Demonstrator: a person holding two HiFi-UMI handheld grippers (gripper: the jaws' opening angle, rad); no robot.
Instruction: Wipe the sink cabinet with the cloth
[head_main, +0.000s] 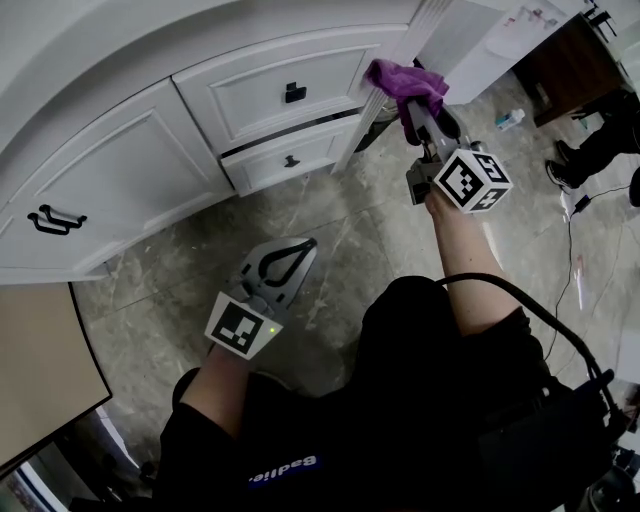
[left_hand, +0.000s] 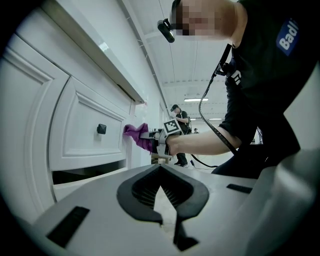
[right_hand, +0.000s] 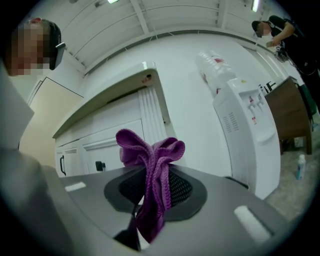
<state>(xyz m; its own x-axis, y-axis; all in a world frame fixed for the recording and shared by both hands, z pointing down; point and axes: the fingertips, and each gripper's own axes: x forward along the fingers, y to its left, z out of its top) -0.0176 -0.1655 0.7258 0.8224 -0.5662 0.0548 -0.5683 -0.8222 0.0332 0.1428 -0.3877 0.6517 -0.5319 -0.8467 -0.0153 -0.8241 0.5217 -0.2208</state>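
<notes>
Person's lap nearest; just beyond it the left gripper (head_main: 290, 258), low over the floor, jaws together on nothing, well apart from the work. Right gripper (head_main: 420, 108) is nearer the job, pinched tight on the purple cloth (head_main: 402, 78), which bunches past the tips. Cloth meets the cabinet (head_main: 130, 180) at its ribbed corner post (head_main: 362, 125), long axis up-down. Left gripper view shows that contact side-on; right gripper view shows only the grip.

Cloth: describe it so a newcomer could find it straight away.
Start at the white sink cabinet and follow its two drawers along to the fluted corner post. There the right gripper holds the cloth, pinched in its jaws. It is the only purple thing among white panels.
</notes>
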